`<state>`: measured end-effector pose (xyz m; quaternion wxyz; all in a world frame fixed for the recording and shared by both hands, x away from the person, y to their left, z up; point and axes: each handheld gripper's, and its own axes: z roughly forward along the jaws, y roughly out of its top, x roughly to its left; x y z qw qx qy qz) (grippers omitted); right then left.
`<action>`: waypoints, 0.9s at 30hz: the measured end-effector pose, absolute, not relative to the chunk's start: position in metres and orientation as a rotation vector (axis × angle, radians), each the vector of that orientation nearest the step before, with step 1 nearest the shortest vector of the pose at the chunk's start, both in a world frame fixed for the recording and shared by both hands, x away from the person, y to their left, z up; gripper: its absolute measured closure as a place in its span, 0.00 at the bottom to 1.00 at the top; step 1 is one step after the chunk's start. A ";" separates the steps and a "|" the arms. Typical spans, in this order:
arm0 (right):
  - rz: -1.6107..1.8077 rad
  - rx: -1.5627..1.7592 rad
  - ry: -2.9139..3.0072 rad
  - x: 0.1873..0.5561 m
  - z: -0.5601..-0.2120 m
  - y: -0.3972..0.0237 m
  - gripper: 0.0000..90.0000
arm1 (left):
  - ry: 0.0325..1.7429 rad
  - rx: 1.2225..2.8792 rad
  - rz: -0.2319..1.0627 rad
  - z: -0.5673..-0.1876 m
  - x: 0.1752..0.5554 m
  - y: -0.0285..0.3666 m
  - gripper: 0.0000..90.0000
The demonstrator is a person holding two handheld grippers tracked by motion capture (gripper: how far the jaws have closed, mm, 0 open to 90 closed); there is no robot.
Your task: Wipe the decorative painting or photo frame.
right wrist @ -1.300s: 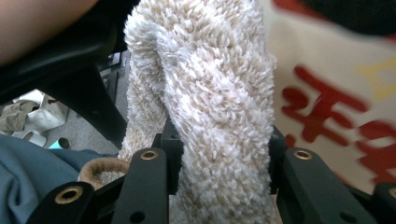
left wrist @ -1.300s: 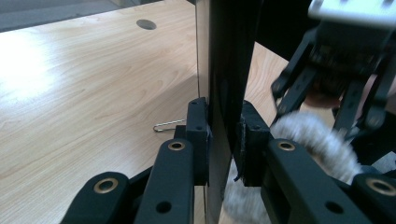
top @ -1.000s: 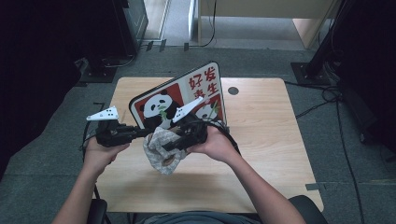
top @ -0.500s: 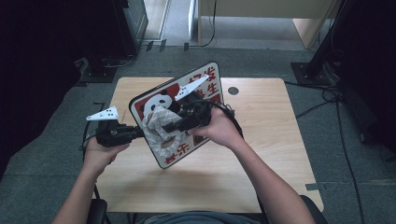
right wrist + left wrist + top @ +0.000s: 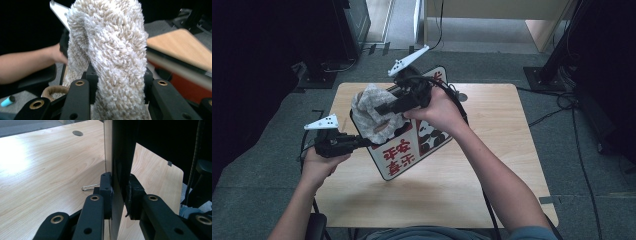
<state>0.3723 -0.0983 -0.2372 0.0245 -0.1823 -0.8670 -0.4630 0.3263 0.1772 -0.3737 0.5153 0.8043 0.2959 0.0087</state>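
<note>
A flat board [image 5: 409,152] printed with pandas and red characters is held tilted above the wooden table [image 5: 497,165]. My left gripper [image 5: 363,142] is shut on its left edge; in the left gripper view the jaws clamp the thin board [image 5: 120,165] edge-on. My right gripper [image 5: 380,107] is shut on a fluffy beige-white cloth [image 5: 371,114], which lies against the board's upper left part. The cloth [image 5: 117,42] bulges up between the right gripper's jaws [image 5: 117,77] in its own view, with the board's edge [image 5: 180,72] to the right.
A metal paper clip [image 5: 89,187] lies on the table beneath the board. A round cable hole [image 5: 462,96] sits near the table's far edge. Dark equipment and cables surround the table on the grey floor.
My right gripper has carried the cloth up and away, from the board's near side to its far left part. The board has swung round in the left gripper's hold.
</note>
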 end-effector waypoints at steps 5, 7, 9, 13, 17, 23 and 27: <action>-1.470 -0.566 -2.687 0.380 -0.220 -0.090 0.72 | 0.707 1.933 0.020 -0.374 0.326 0.177 0.88; -1.470 -0.565 -2.696 0.383 -0.215 -0.085 0.72 | 0.706 1.936 0.024 -0.373 0.326 0.177 0.88; -1.470 -0.577 -2.691 0.388 -0.212 -0.079 0.72 | 0.706 1.935 0.024 -0.374 0.326 0.177 0.88; -1.460 -0.616 -2.690 0.396 -0.207 -0.070 0.72 | 0.704 1.933 0.025 -0.374 0.326 0.177 0.88; -1.419 -0.647 -2.689 0.404 -0.212 -0.061 0.72 | 0.706 1.935 0.024 -0.374 0.326 0.177 0.87; -1.367 -0.685 -2.680 0.409 -0.219 -0.058 0.71 | 0.708 1.937 0.030 -0.374 0.326 0.178 0.87; -1.353 -0.700 -2.701 0.407 -0.219 -0.058 0.71 | 0.705 1.940 0.029 -0.374 0.326 0.178 0.87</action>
